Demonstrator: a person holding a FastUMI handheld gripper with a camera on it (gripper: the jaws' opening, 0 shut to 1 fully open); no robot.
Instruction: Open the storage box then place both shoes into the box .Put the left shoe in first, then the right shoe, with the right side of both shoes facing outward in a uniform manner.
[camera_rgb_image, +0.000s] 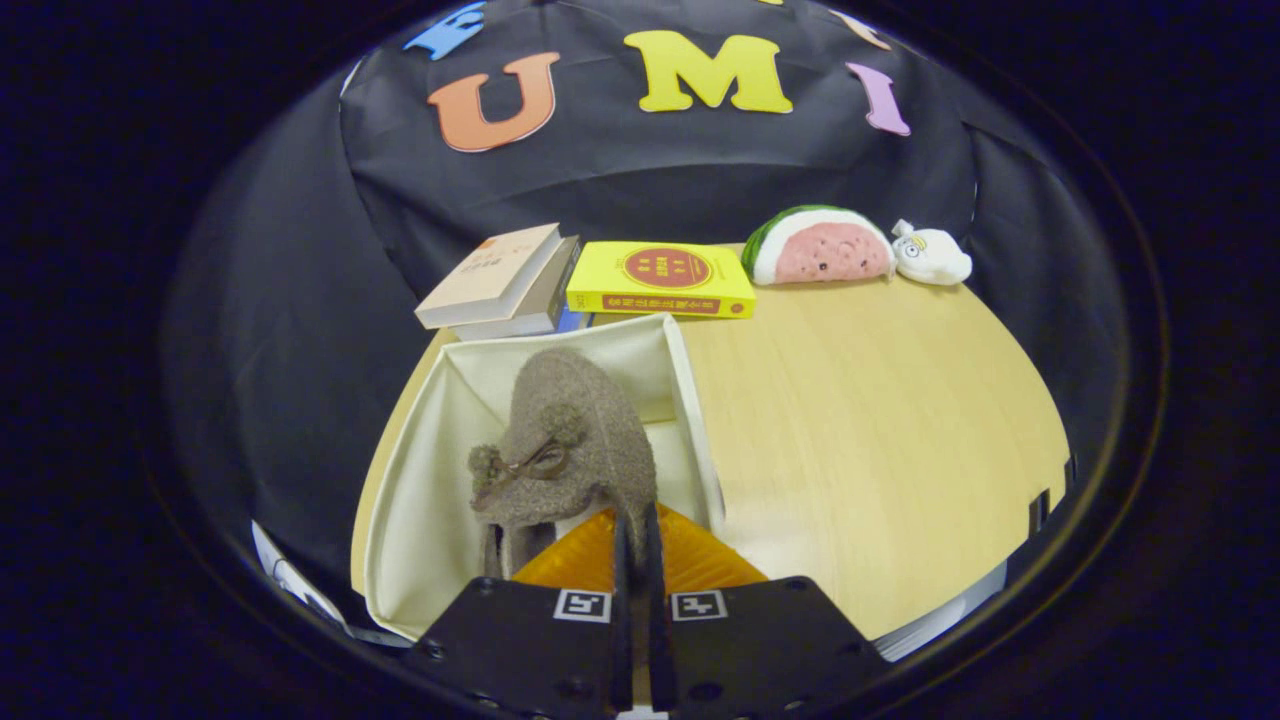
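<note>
Gripper (638, 545) nearest: its two black fingers pressed close together, pinching the rear edge of a brown fuzzy shoe (570, 440). Marker tags on the finger blocks.

Shoe hangs over the open storage box (420, 480), held at its heel end. Long axis runs away from the fingers toward the far wall of the box, toe end farthest. A small bow with two pompoms sits on the shoe's near left part. Orange surface shows just under the shoe, right at the fingers; cannot tell what it is.

Box: cream fabric, walls splayed open, standing on the left part of a pale wooden table (880, 420).

Beyond the box, at the table's far edge: a stack of books (500, 285), a yellow book (660, 280) just right of them. Further right, a watermelon-slice plush (820, 245) touching a small white plush (932, 255).

Black cloth wall behind the table.
</note>
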